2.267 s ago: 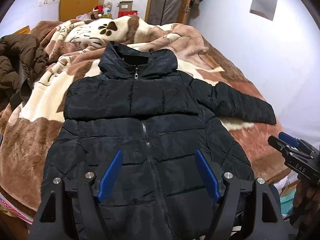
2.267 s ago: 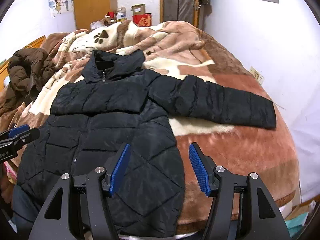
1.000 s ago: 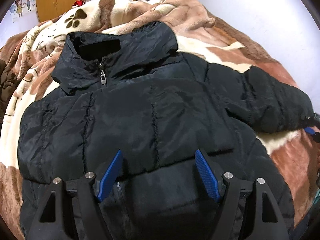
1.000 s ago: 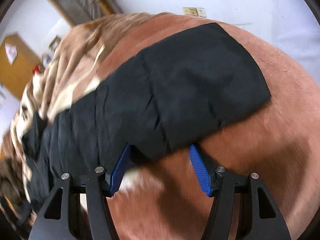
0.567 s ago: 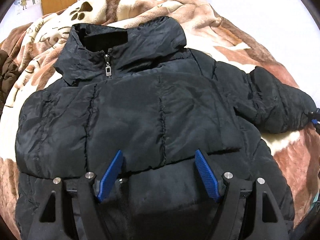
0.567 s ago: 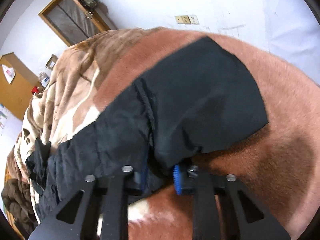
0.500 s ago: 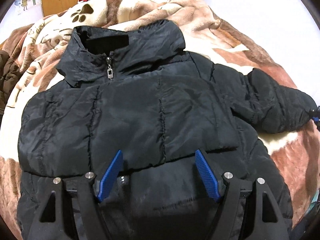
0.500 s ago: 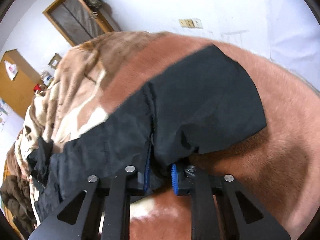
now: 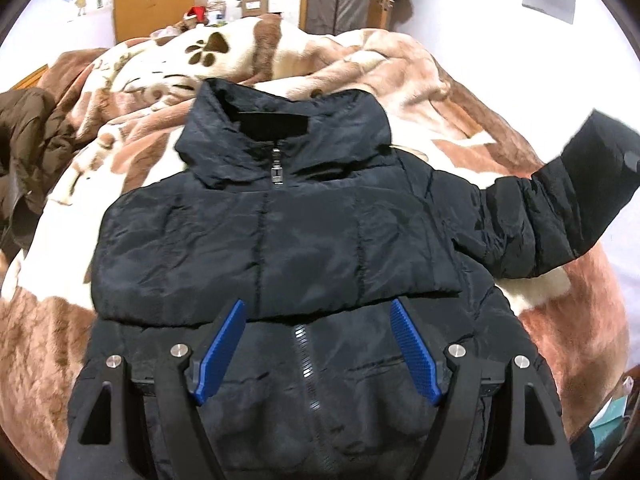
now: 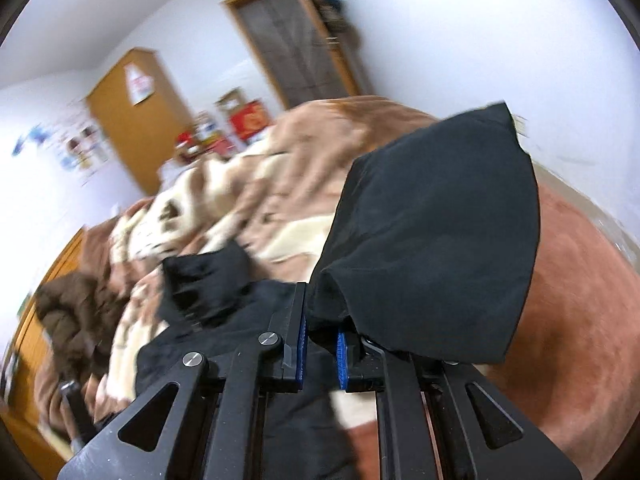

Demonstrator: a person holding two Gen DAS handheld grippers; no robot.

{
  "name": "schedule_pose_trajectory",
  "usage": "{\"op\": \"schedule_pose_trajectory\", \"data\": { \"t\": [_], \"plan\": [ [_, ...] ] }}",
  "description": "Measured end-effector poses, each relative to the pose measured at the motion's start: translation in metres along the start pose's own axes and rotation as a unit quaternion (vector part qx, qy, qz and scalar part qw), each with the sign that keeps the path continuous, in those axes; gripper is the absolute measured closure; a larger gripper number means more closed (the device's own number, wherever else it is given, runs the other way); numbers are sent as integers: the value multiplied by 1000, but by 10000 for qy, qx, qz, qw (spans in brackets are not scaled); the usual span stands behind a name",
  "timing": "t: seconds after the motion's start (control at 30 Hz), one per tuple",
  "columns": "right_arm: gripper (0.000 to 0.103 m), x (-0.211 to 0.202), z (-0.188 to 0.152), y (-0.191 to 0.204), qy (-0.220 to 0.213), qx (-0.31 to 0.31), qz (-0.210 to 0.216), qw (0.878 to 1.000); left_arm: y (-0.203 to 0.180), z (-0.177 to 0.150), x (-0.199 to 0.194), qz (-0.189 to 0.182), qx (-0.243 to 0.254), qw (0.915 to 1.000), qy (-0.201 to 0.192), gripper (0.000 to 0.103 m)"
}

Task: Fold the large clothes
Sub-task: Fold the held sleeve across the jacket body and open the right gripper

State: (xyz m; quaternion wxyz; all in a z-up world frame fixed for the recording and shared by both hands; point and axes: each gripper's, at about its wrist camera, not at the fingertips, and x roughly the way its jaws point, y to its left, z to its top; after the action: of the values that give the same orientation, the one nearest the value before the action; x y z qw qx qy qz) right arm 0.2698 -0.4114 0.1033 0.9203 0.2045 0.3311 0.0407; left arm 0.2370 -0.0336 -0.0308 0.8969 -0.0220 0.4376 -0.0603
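Right wrist view shows the right gripper (image 10: 320, 346) clamped on the cuff end of the black puffer jacket's sleeve (image 10: 436, 240), which rises ahead of the blue pads, clear of the brown plush blanket (image 10: 576, 300) beneath it. From the left wrist view, the black puffer jacket (image 9: 280, 248) lies front-up and zipped just ahead of and under the left gripper (image 9: 316, 354), its collar (image 9: 280, 128) farther out and the lifted sleeve off to that gripper's right. The other sleeve looks already folded across the chest. The left gripper has its jaws apart over the zip, holding nothing. A brown coat (image 9: 24, 144) is bunched far to its left on the paw-print blanket (image 9: 224, 56).

The step in hand appears to be folding this second sleeve inward. Next, the right gripper likely needs to carry the cuff across the chest toward the zip line, lay it flat, then release, while the left can steady the body.
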Motion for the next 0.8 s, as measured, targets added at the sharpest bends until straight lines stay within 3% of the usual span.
{"op": "schedule_pose_trajectory", "data": {
  "t": [0.13,0.3,0.43,0.63,0.7,0.8],
  "plan": [
    [91,20,-9,52,247,-404,359,9982,23,-11,-8,26,-226,9997,-23,26],
    [91,77,-38,110,817,-817,714,9907,60,-31,-8,95,-616,9980,71,26],
    [91,128,-69,141,1347,-1069,778,9820,86,-46,-4,141,-915,9956,145,26],
    [89,195,-115,156,2011,-1281,717,9685,110,-60,4,172,-1186,9926,219,26],
    [82,211,-129,156,2217,-1277,752,9638,113,-62,5,162,-1208,9923,226,26],
    [59,220,-141,156,2462,-1284,847,9569,116,-61,6,136,-1252,9918,218,26]
  ]
}}
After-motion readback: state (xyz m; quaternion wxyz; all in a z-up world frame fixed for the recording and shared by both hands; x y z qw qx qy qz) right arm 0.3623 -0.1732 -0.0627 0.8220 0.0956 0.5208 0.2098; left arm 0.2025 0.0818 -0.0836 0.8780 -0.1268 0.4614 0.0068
